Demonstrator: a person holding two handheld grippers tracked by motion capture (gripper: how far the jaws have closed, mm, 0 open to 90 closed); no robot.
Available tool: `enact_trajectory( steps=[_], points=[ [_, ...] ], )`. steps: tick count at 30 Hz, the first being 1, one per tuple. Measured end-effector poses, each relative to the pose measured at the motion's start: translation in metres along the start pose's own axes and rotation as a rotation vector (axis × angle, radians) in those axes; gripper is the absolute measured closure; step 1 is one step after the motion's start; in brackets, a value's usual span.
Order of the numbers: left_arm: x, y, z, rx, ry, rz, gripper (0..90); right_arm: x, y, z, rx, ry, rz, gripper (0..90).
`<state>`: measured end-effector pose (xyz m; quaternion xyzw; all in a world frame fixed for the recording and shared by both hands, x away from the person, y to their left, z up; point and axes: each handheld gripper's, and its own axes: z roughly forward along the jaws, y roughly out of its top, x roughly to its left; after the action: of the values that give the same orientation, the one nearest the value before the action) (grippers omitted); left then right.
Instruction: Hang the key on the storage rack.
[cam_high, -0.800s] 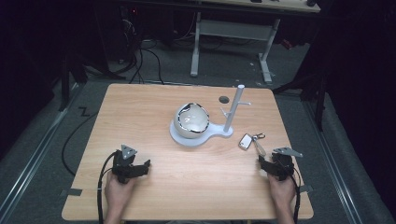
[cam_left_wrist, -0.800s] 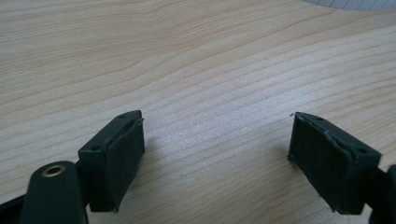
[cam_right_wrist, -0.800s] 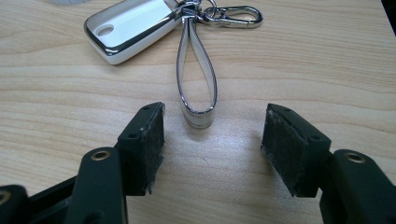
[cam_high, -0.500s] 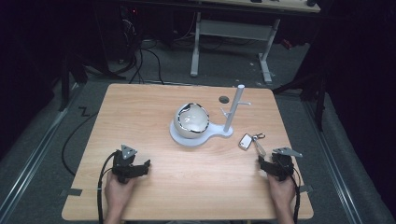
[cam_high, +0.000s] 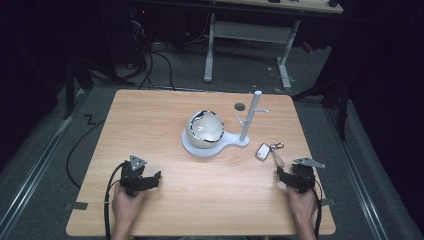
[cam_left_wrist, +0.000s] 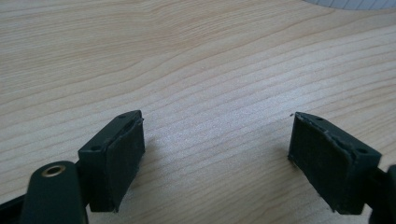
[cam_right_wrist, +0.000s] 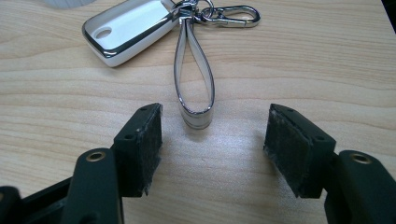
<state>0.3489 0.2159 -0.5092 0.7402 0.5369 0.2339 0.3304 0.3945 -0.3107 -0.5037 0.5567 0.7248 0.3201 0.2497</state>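
A white key fob (cam_high: 262, 151) (cam_right_wrist: 126, 30) with a strap loop (cam_right_wrist: 194, 79) and a metal clip (cam_right_wrist: 231, 15) lies flat on the wooden table (cam_high: 165, 120), right of centre. My right gripper (cam_high: 283, 174) (cam_right_wrist: 212, 140) rests on the table just short of the strap loop, open, nothing between its pads. My left gripper (cam_high: 154, 178) (cam_left_wrist: 217, 156) rests near the front left, open over bare wood. A white stand (cam_high: 212, 146) with an upright pegged post (cam_high: 251, 116) holds a glossy white ball-like object (cam_high: 205, 127) at the table's middle.
A small dark round spot (cam_high: 240, 106) marks the table behind the post. Dark floor with cables and a white desk frame (cam_high: 250, 37) lie beyond the far edge. Bare wood stretches between the two grippers.
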Motion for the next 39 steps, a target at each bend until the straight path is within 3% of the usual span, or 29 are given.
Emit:
enact_trajectory(
  steps=[14, 22, 39],
  points=[
    [0.0, 0.0, 0.0, 0.0, 0.0, -0.001, 18.8, 0.002, 0.0, 0.0, 0.001, -0.01, -0.008, 38.7],
    [0.0, 0.0, 0.0, 0.0, 0.0, -0.001, 18.8, 0.002, -0.001, -0.002, -0.007, -0.003, -0.014, 50.2],
    [0.0, 0.0, 0.0, 0.0, -0.001, 0.0, 18.7, 0.003, 0.004, -0.017, -0.082, 0.032, -0.004, 58.6]
  ],
)
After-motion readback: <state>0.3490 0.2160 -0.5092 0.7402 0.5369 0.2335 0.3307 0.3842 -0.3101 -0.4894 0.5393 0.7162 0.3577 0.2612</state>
